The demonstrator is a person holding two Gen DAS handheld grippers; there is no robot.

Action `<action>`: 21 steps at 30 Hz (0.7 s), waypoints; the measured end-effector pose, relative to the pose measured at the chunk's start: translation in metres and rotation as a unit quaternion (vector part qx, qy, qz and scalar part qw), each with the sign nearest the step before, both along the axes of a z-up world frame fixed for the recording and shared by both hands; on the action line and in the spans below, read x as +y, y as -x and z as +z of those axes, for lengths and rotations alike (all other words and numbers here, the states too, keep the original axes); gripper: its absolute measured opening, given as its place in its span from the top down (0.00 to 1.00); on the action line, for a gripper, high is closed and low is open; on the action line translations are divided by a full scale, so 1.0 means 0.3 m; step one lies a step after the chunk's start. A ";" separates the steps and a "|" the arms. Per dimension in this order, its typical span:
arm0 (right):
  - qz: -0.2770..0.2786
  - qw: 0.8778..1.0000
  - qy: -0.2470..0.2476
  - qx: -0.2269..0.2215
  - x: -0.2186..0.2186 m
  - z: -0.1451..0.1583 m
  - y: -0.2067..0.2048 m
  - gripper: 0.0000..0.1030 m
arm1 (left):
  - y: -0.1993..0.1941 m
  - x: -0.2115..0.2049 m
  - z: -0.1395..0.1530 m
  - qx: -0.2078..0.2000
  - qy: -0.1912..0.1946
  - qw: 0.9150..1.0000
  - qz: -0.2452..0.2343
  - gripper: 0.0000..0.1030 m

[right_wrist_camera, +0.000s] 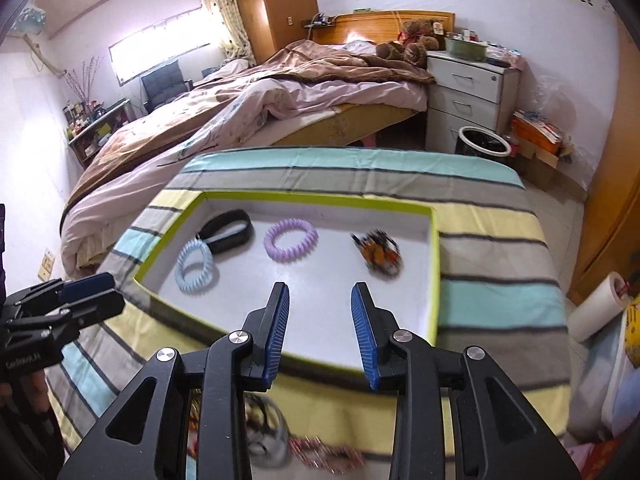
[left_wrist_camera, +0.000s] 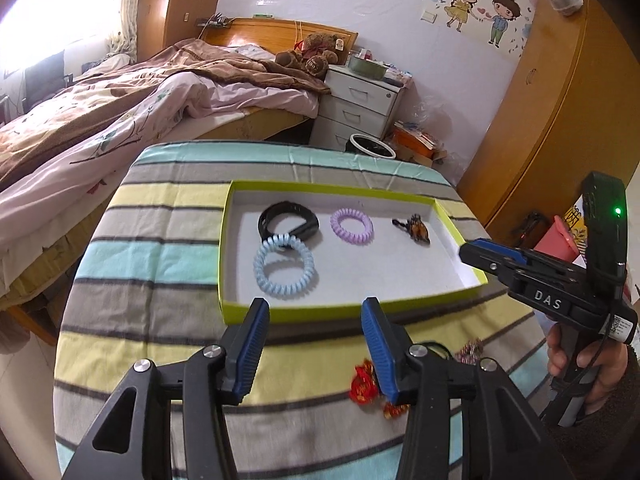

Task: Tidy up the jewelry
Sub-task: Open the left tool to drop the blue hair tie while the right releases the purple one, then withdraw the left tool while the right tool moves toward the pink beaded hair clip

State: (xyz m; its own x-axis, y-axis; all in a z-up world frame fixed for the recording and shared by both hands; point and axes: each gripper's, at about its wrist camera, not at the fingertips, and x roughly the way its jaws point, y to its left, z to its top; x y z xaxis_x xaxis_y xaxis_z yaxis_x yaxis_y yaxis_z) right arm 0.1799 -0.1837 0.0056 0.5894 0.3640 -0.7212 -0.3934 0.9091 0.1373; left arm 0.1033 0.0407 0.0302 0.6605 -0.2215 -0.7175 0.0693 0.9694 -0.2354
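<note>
The tray (left_wrist_camera: 248,314) sits mid-table on the striped cloth (left_wrist_camera: 160,216). It holds a black band (left_wrist_camera: 266,216) and blue coil tie (left_wrist_camera: 285,266) toward its left edge, a purple coil tie (left_wrist_camera: 351,225) centrally, and a butterfly clip (left_wrist_camera: 416,230) toward its right edge. Left gripper (left_wrist_camera: 314,346) and right gripper (right_wrist_camera: 320,334): jaws apart, empty, near the tray's front edge.

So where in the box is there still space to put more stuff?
The tray is bare along its near half, right of the blue coil tie and below the purple coil tie and butterfly clip. It is crowded far left, where the blue tie overlaps the black band.

Four hair pieces (left_wrist_camera: 351,225) flat in green-rimmed tray (left_wrist_camera: 348,309)
</note>
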 end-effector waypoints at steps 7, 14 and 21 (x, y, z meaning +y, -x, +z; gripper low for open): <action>0.024 1.000 -0.002 0.009 -0.074 -0.056 0.095 0.68 | 0.075 -0.013 -0.026 0.006 -0.001 1.000 -0.010 0.54; 0.082 0.996 -0.021 0.039 -0.122 -0.133 0.128 0.67 | 0.131 -0.028 -0.057 0.016 0.000 1.000 -0.012 0.54; 0.117 0.992 -0.011 0.046 -0.116 -0.182 0.134 0.52 | 0.164 -0.033 -0.069 0.024 -0.003 1.000 -0.004 0.54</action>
